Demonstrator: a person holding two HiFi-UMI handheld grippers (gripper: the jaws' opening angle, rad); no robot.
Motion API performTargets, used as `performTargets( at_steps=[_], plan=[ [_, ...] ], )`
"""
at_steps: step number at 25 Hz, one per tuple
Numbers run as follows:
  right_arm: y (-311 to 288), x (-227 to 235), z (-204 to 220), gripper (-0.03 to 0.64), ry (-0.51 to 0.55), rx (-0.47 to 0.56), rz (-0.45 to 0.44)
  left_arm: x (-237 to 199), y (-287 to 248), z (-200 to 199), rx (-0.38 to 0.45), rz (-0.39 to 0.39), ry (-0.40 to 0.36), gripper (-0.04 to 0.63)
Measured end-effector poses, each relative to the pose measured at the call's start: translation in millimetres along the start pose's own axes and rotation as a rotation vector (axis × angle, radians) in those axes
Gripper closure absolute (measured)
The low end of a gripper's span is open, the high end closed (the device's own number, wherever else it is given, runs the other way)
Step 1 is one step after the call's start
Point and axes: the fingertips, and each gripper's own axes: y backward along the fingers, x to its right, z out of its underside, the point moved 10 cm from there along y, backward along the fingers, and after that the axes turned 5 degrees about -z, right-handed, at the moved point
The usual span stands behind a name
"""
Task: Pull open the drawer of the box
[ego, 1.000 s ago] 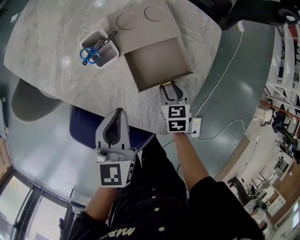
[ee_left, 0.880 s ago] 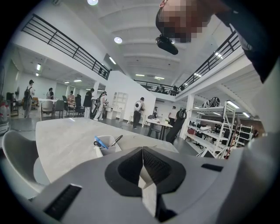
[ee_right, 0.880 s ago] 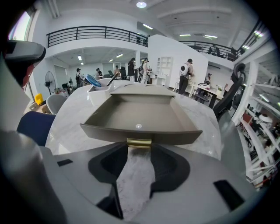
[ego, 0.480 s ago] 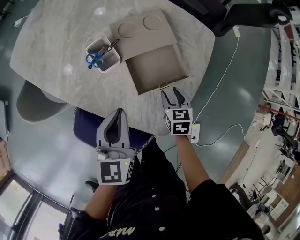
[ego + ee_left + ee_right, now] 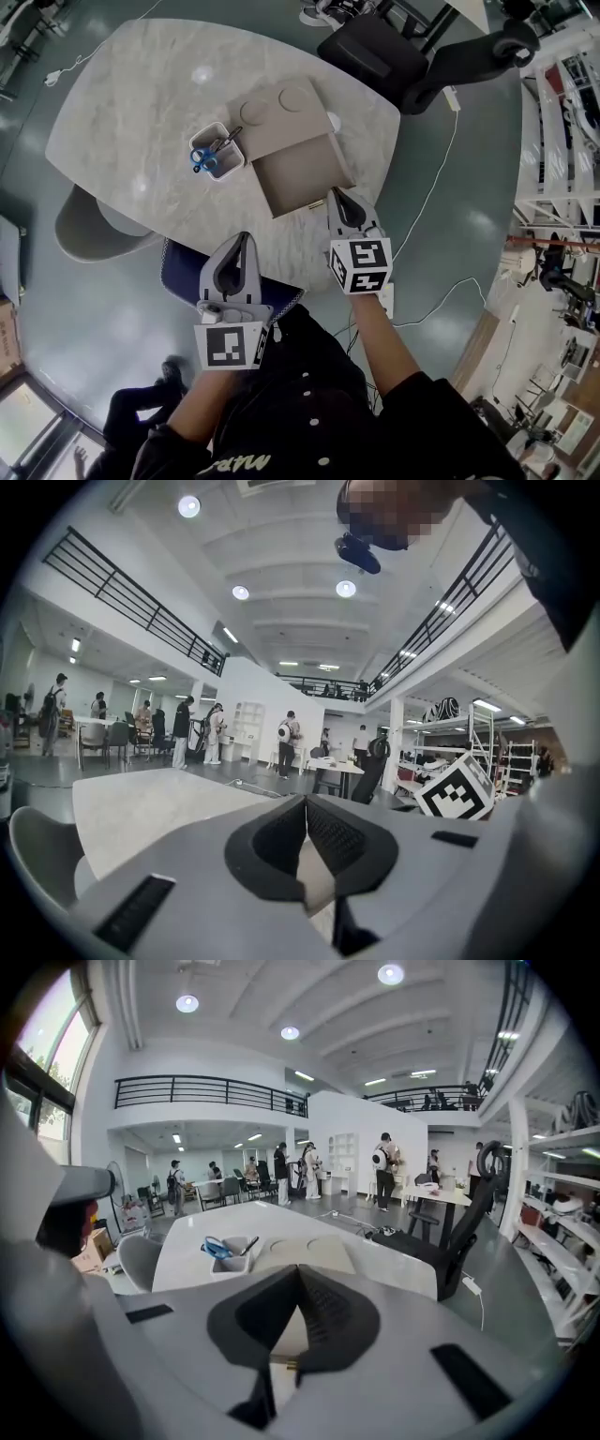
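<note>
A beige box (image 5: 281, 108) lies on the marble table (image 5: 141, 103), its drawer (image 5: 300, 173) pulled out toward me and empty. At the drawer's front edge sits a small handle (image 5: 317, 202). My right gripper (image 5: 339, 195) hovers above and just right of that handle; its jaws have just closed and are shut with nothing between them. My left gripper (image 5: 243, 237) is shut and empty, held above the table's near edge. In the right gripper view the box (image 5: 305, 1252) lies beyond the gripper (image 5: 298, 1274). The left gripper view shows its gripper (image 5: 305, 803) pointing over the table (image 5: 141, 803).
A white tub holding blue scissors and a pen (image 5: 217, 150) stands left of the box. A grey chair (image 5: 89, 225) and a blue seat (image 5: 183, 267) are at the near edge, a black office chair (image 5: 394, 56) beyond. A white cable (image 5: 450, 141) runs across the floor.
Both grippers have lifted and the table looks farther away. The right gripper left the drawer's handle, opened wide, then shut. The drawer stays pulled out.
</note>
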Motion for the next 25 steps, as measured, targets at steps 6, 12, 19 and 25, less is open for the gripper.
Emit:
performTargets(
  at_steps=[6,12,19,25],
  plan=[
    [36,-3,-44,0.617,-0.025,0.125,-0.007,0,6,-35,0.076,0.007,-0.019,0.580],
    [70,-21,-74,0.618,0.007,0.215,-0.022,2,14,-67,0.152,0.012,-0.040,0.580],
    [100,-37,-94,0.618,0.032,0.300,-0.031,6,21,-89,0.211,0.013,-0.046,0.580],
    [118,-39,-98,0.620,0.024,0.375,0.008,3,29,-97,0.254,-0.013,-0.039,0.580]
  ],
)
